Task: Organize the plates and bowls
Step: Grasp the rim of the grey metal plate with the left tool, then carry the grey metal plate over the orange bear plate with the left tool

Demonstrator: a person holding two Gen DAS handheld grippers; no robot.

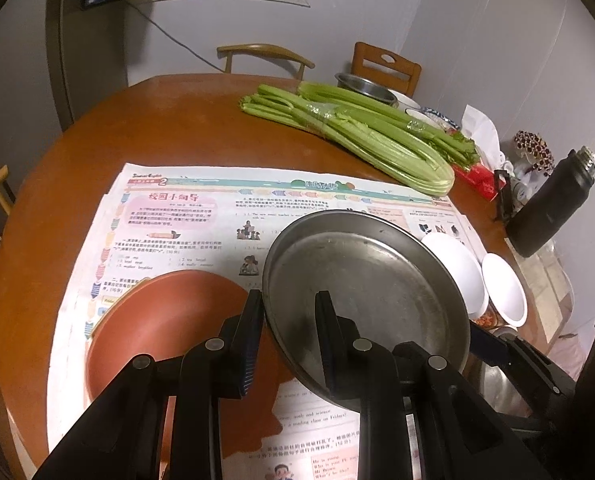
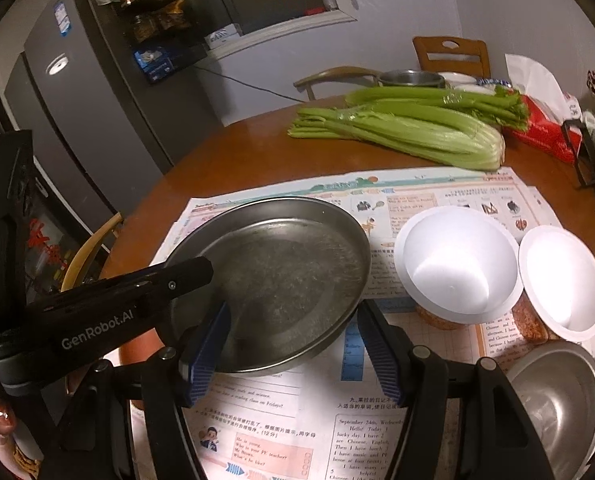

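My left gripper (image 1: 289, 300) is shut on the left rim of a steel plate (image 1: 377, 288) and holds it tilted above the newspaper. The plate also shows in the right wrist view (image 2: 289, 264), with the left gripper on its left rim. A brown bowl (image 1: 165, 328) sits under the left gripper on the newspaper. My right gripper (image 2: 293, 316) is open and empty, its fingers astride the plate's near edge. Two white bowls (image 2: 457, 264) (image 2: 565, 284) rest on jars to the right. A steel bowl (image 2: 557, 400) sits at the near right.
A newspaper (image 1: 201, 220) covers the round wooden table (image 1: 137, 128). Celery (image 1: 357, 132) lies at the back, with a steel bowl (image 1: 363, 86) behind it. A black flask (image 1: 553, 204) and a red packet (image 2: 545, 132) stand at the right. Chairs ring the table.
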